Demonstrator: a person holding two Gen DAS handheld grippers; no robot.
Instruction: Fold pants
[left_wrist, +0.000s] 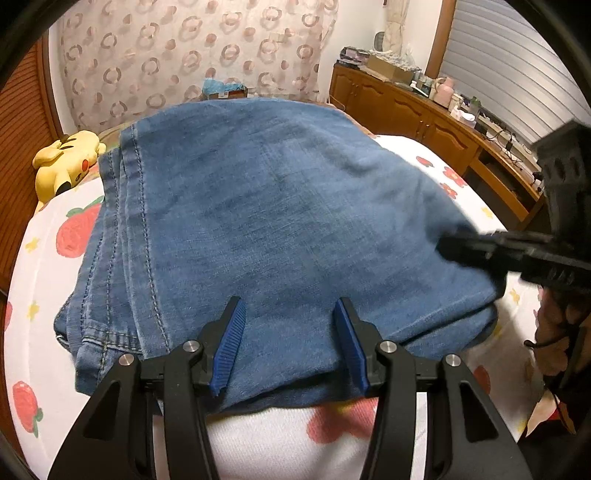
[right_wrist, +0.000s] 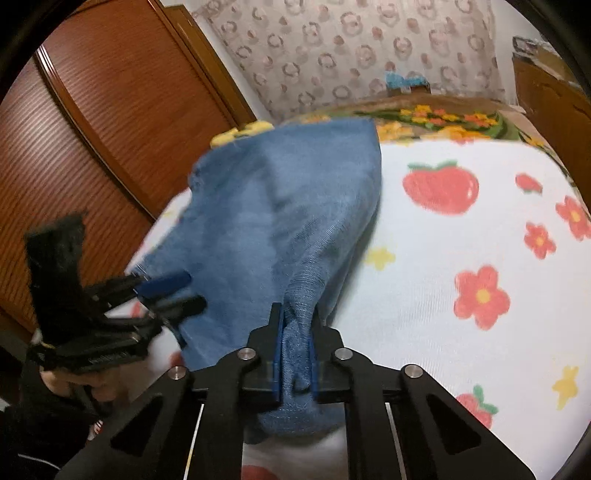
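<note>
Evidently the right gripper (right_wrist: 295, 347) pinches the jeans (left_wrist: 280, 206) while the left gripper (left_wrist: 288, 336) gapes empty above them, so lay the fold squarely.

Both wrist cams close over bed (left_wrist: 44, 266), facing curtain; share pants (left_wrist: 280, 206).

Open quilt (right_wrist: 461, 236) to the right of the pants (left_wrist: 280, 221), free for passage. Blocked on the left by a plush toy (left_wrist: 64, 162) near the wardrobe (right_wrist: 110, 122); hemmed farther right by a cluttered cabinet (left_wrist: 417, 110).
</note>
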